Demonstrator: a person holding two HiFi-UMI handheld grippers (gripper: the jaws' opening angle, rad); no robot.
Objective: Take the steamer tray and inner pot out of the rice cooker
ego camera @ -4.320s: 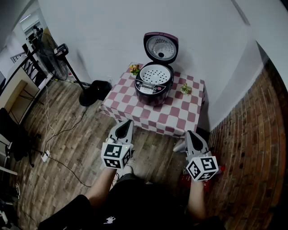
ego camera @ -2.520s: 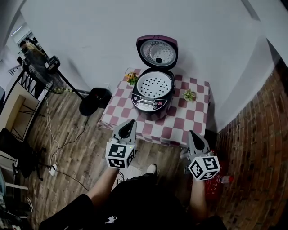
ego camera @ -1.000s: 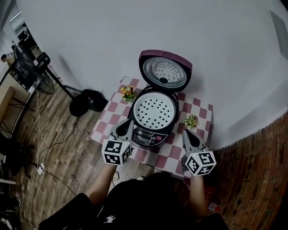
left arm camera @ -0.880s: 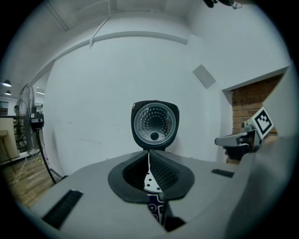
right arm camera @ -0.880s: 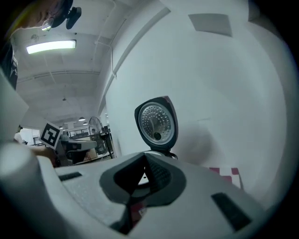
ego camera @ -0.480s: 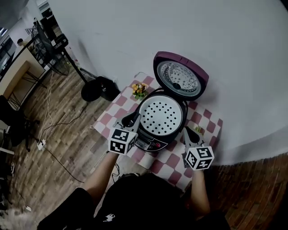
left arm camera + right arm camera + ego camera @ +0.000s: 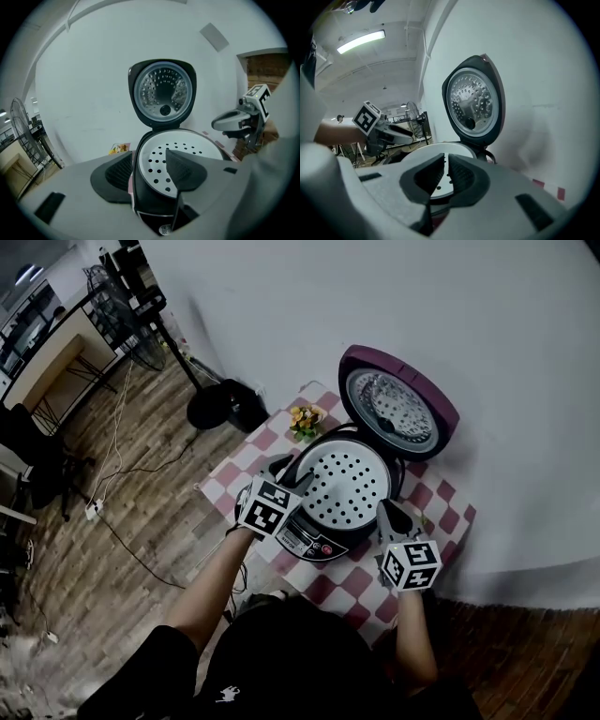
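Note:
A dark purple rice cooker (image 7: pixel 319 538) stands on a checkered table with its lid (image 7: pixel 398 413) up. The white perforated steamer tray (image 7: pixel 349 486) lies in its top and hides the inner pot. My left gripper (image 7: pixel 286 474) is at the cooker's left edge. Its jaws are opening, and in the left gripper view (image 7: pixel 150 158) they straddle the cooker's rim beside the steamer tray (image 7: pixel 187 152) without pressing on it. My right gripper (image 7: pixel 391 512) is at the cooker's right side. Its jaws (image 7: pixel 446 161) are shut on nothing, just short of the steamer tray (image 7: pixel 440 152).
The small red-and-white checkered table (image 7: pixel 352 582) stands against a white wall. A little pot of yellow flowers (image 7: pixel 303 418) sits at its back left corner. A fan's black base (image 7: pixel 225 407) and a cable (image 7: pixel 117 540) lie on the wooden floor to the left.
The person has stepped up to the table and both grippers have come forward and down to either side of the cooker. The left jaws have gone from shut to wide open.

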